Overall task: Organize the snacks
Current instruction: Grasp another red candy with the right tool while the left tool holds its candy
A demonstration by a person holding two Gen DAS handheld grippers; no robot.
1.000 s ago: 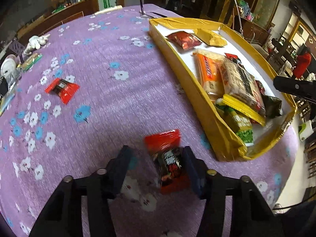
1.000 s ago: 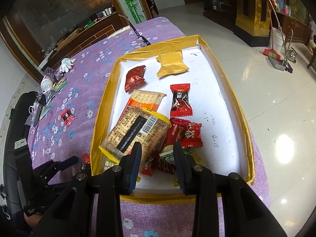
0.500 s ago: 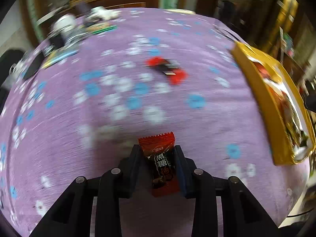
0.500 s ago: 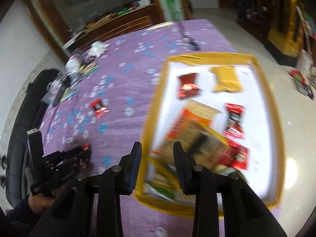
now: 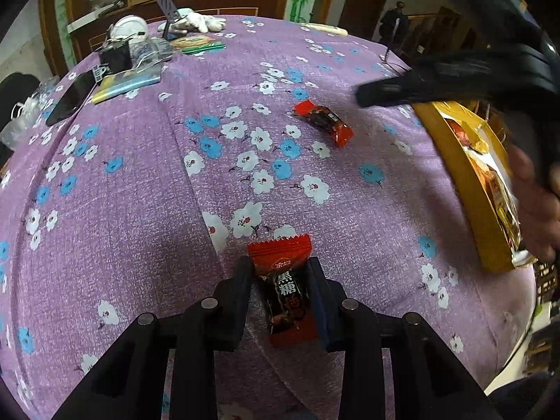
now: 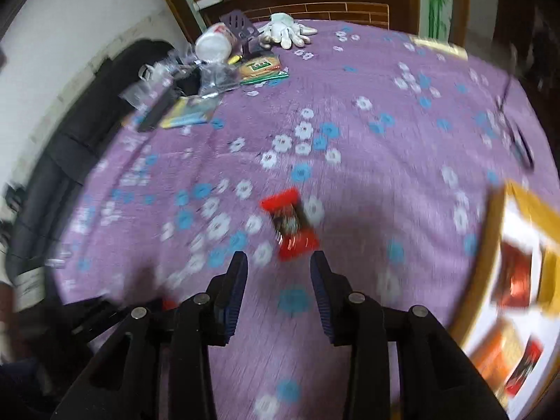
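Left gripper (image 5: 280,280): its two black jaws are pinching a red candy packet (image 5: 285,288) by its long sides, pads pressing on the wrapper; the jaws have just been closing in on it.
Held candy packet: it is standing lengthwise between the jaws, its crimped top edge sticking out past the fingertips above the purple flowered tablecloth (image 5: 140,210). Dark label with white characters is facing the camera.
Right gripper (image 6: 279,269): its jaws are standing a little apart with nothing between them, and they have just been opening slightly. They are pointing down at the cloth; this view is blurring with motion. In the left wrist view the same gripper (image 5: 360,96) is reaching in from the right edge, with part of a hand (image 5: 535,203) behind it.
Loose candy (image 5: 323,122): a second red packet is lying flat on the cloth, well apart from the held one; in the right wrist view it (image 6: 290,225) is sitting just beyond the right gripper's fingertips, untouched.
Yellow tray (image 5: 465,182): it is sitting at the right side of the table, holding several snack packets on its white floor (image 6: 518,224).
Far clutter: a white glove (image 5: 196,22), a white cup (image 6: 213,45), plastic bags and a green-and-yellow packet (image 6: 262,68) are lying at the table's far edge.
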